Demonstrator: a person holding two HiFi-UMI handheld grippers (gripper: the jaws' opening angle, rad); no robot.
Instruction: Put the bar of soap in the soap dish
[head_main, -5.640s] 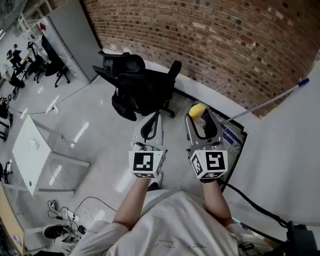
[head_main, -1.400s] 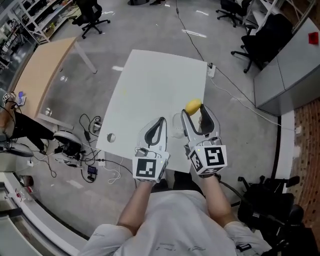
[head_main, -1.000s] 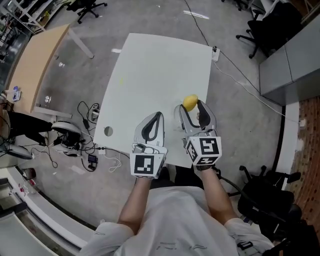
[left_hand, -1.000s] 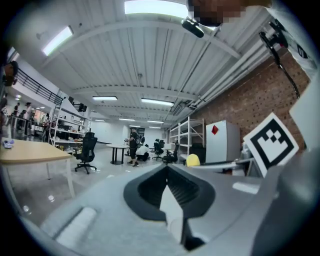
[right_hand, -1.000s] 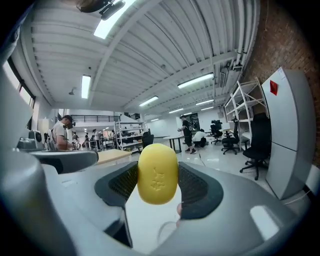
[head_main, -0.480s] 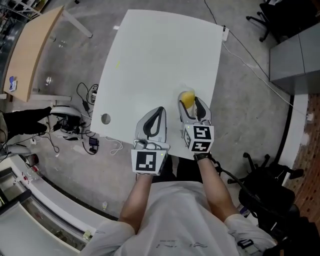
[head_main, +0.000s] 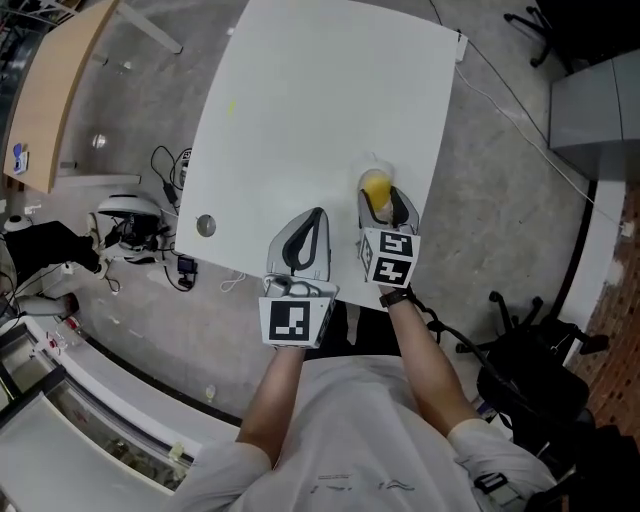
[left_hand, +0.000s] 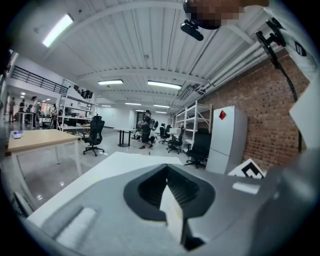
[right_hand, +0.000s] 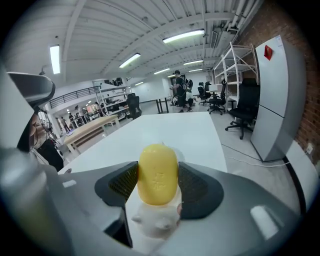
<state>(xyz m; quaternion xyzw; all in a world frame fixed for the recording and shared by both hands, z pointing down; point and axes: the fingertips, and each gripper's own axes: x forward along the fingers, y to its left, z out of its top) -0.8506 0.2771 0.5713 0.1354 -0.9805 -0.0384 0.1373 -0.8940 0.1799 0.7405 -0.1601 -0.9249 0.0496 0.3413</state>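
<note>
Nearest, left gripper (head_main: 316, 216) over the near edge of the white table (head_main: 300, 100), jaws pressed together. Just beside it, right gripper (head_main: 382, 198) pinching the yellow bar of soap (right_hand: 157, 175) upright between its pads. Directly under the bar, a pale soap dish (right_hand: 152, 222) on the table; touching the soap or not, cannot tell. Barely made out from the head view, plain only in the right gripper view. Farther off there: black office chair (right_hand: 245, 107), grey cabinet (right_hand: 277, 90). Only from the head view: cables (head_main: 160, 165) on the floor.
</note>
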